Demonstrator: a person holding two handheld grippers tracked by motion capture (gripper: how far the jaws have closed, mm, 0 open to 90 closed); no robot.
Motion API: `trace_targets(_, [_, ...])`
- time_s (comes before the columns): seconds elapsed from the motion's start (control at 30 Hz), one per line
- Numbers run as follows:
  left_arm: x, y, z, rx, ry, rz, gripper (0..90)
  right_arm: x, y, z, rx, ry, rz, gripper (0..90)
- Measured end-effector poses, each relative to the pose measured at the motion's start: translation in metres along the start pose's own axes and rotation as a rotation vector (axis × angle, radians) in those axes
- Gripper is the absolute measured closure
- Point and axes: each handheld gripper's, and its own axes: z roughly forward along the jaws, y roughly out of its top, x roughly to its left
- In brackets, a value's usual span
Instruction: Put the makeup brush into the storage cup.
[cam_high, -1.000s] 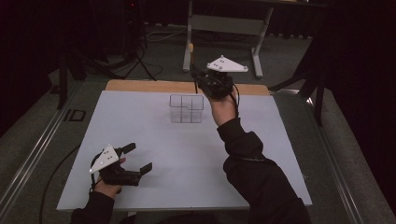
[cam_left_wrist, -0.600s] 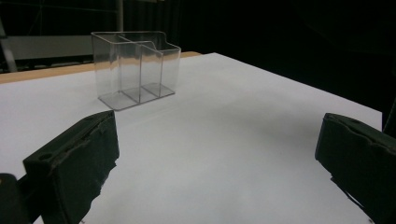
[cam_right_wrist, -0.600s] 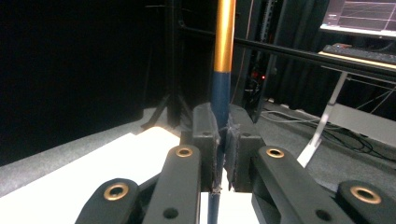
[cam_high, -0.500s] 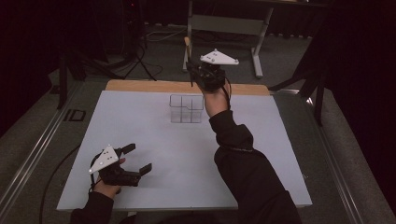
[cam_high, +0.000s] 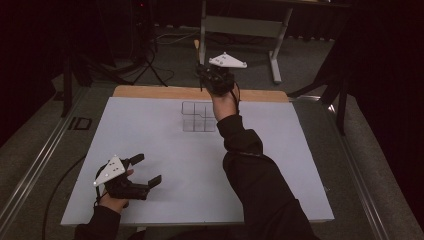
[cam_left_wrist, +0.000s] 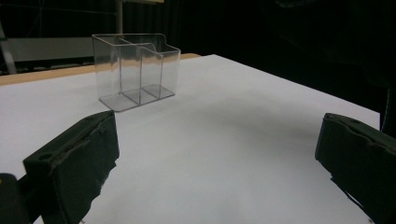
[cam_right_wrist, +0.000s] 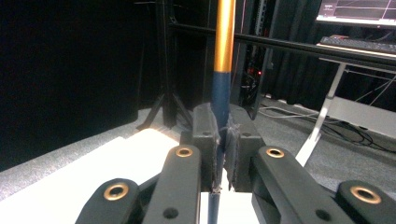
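The right gripper (cam_high: 202, 75) has lifted and swung farther back past the table's far edge since a second ago, its jaws pinched tight on a pen (cam_right_wrist: 221, 70) with a blue lower part and an orange upper part, standing upright between them. It is held above and just behind the clear divided holder (cam_high: 199, 116), which stands on the white table (cam_high: 280, 160) near the far edge. The left gripper (cam_high: 148, 171) rests at the near left corner, jaws wide apart and holding nothing.

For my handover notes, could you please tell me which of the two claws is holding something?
The right claw, raised beyond the clear organizer, is shut on a blue-and-orange pencil-like stick; the left claw is open.
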Motion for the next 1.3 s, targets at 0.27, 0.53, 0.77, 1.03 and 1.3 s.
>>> trace_targets(0.27, [-0.001, 0.000, -0.001, -0.002, -0.007, 0.005, 0.0, -0.003, -0.024, 0.017, 0.015, -0.037, 0.017, 83.6])
trace_targets(0.53, [-0.002, 0.000, 0.000, -0.001, -0.008, 0.006, 0.0, -0.006, -0.042, 0.026, 0.049, -0.072, 0.034, 83.6])
trace_targets(0.77, [-0.001, 0.000, 0.000, -0.007, -0.007, 0.002, 0.0, -0.009, -0.057, 0.034, 0.094, -0.076, 0.070, 83.6])
trace_targets(1.03, [0.000, 0.000, -0.001, -0.006, -0.006, 0.004, 0.0, -0.011, -0.068, 0.040, 0.140, -0.089, 0.104, 83.6])
trace_targets(1.3, [0.000, 0.000, -0.001, -0.006, -0.009, 0.008, 0.0, -0.009, -0.078, 0.047, 0.181, -0.090, 0.131, 83.6])
